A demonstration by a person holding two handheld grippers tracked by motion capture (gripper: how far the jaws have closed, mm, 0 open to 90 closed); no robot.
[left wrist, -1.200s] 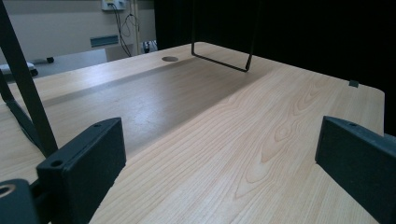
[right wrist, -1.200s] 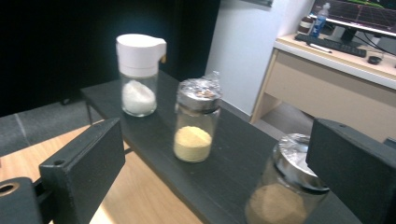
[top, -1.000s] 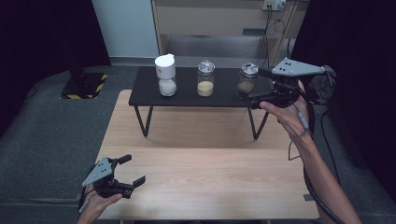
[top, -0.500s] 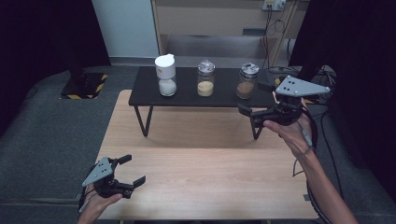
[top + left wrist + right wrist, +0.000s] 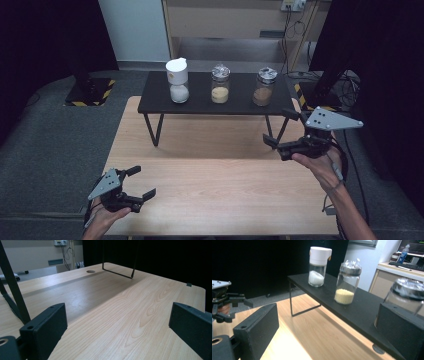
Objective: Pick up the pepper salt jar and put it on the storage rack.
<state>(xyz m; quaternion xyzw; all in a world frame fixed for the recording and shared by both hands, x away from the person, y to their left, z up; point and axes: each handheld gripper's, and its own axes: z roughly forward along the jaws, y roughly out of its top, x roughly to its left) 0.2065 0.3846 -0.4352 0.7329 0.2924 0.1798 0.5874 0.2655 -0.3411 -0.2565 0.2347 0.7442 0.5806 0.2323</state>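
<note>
The right gripper (image 5: pixel 281 131) has drawn back and down from the brown-filled jar (image 5: pixel 263 87), its jaws apart and empty; that jar now stands ahead of it on the black shelf (image 5: pixel 200 102), untouched, beside the yellow-grain jar (image 5: pixel 219 84) and white-lidded shaker (image 5: pixel 177 80). This reads as a retreat. The left gripper (image 5: pixel 141 182) rests with jaws apart on the wooden table (image 5: pixel 215 170).

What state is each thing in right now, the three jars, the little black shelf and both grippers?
White-lidded jar: upright, lid on, white powder inside.
Middle jar: upright, foil-covered, yellow grains.
Right jar: upright, foil-covered, brown contents.
Black shelf: standing on the wooden table.
Left gripper: open, empty.
Right gripper: open, empty.
</note>
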